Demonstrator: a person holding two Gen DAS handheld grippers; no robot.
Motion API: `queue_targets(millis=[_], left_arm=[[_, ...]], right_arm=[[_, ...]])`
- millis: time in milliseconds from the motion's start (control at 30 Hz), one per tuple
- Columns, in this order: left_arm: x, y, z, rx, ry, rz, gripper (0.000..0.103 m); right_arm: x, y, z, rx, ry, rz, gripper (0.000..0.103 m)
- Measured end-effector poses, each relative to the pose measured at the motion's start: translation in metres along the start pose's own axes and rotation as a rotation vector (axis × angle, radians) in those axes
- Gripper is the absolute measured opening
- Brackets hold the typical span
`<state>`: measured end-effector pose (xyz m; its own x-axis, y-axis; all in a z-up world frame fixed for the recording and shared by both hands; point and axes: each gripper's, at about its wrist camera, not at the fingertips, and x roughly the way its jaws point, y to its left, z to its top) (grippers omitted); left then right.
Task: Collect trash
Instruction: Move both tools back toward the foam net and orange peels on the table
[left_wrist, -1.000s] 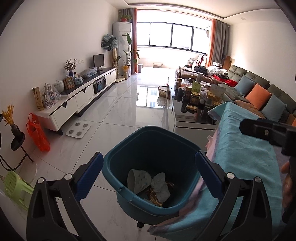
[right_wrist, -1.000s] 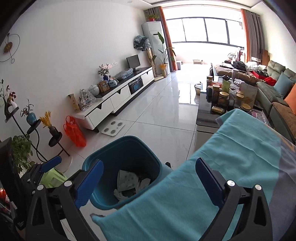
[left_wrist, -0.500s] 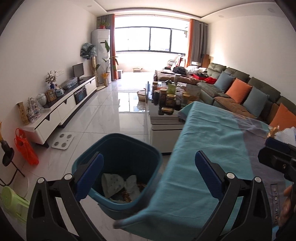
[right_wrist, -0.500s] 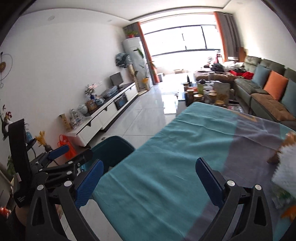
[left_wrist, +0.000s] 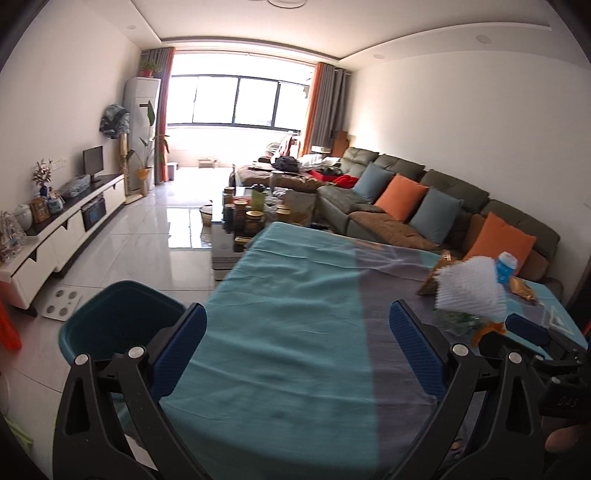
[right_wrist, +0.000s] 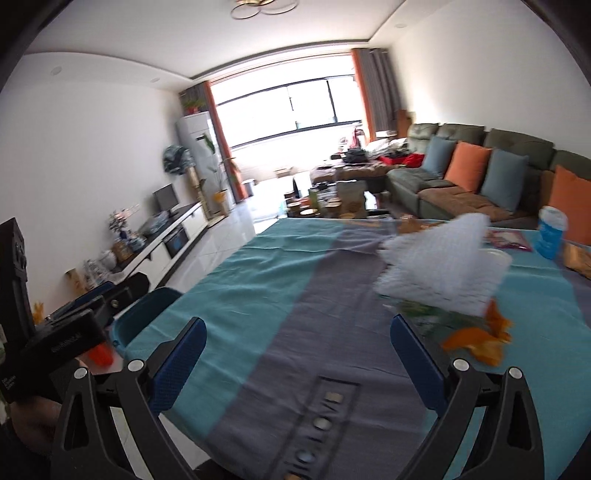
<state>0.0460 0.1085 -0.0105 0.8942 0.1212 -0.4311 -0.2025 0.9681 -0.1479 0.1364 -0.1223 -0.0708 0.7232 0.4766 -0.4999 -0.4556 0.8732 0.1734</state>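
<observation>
The left gripper (left_wrist: 297, 347) is released, its blue pads spread wide with nothing between them, and it hangs over the near left part of the counter (left_wrist: 280, 295), which wears a teal cloth with a grey band down the middle. The right gripper (right_wrist: 297, 358) is likewise released and empty, held above the grey band at the near edge. A teal bin (left_wrist: 110, 317) stands on the floor just beside the counter's near left corner; from the left wrist its contents are hidden behind the gripper's finger and the rim. The trash lies on the right half of the counter, ahead and right of both grippers: a white foam net (right_wrist: 439, 258), blurred in the right wrist view, rests on top of a small heap, with orange peel (right_wrist: 476, 339) at its near side and something green under it that is too blurred to name. Farther right stand a blue bottle (right_wrist: 552, 232) and a gold wrapper (left_wrist: 521, 288), and another gold wrapper (left_wrist: 432, 280) sits just left of the net. Beyond the counter's far end a low table crowded with jars (left_wrist: 247, 214) stands on the tiled floor, with a sofa (left_wrist: 406, 195) along the right wall.
</observation>
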Motion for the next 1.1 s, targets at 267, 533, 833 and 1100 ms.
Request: queue_targets(millis=[267,533,833,1100], left_arm=[[0.014,-0.055,-0.002,0.069,0.031,-0.133,0.097],[0.029,-0.106,0.001,0.144,0.037,-0.224,0.097],[0.053,-0.144,-0.002,0.227,0.074,-0.291,0.097],[0.080,-0.196,0.004,0.366,0.029,-0.328,0.097]], right_arm=[[-0.035,-0.059,-0.023,0.120,-0.033,-0.138,0.096],[-0.056,-0.095,-0.032,0.184,-0.061,-0.216,0.096],[-0.064,-0.122,-0.032,0.231,-0.087,-0.252,0.096],[-0.069,-0.134,-0.021,0.252,-0.106,-0.264,0.096]])
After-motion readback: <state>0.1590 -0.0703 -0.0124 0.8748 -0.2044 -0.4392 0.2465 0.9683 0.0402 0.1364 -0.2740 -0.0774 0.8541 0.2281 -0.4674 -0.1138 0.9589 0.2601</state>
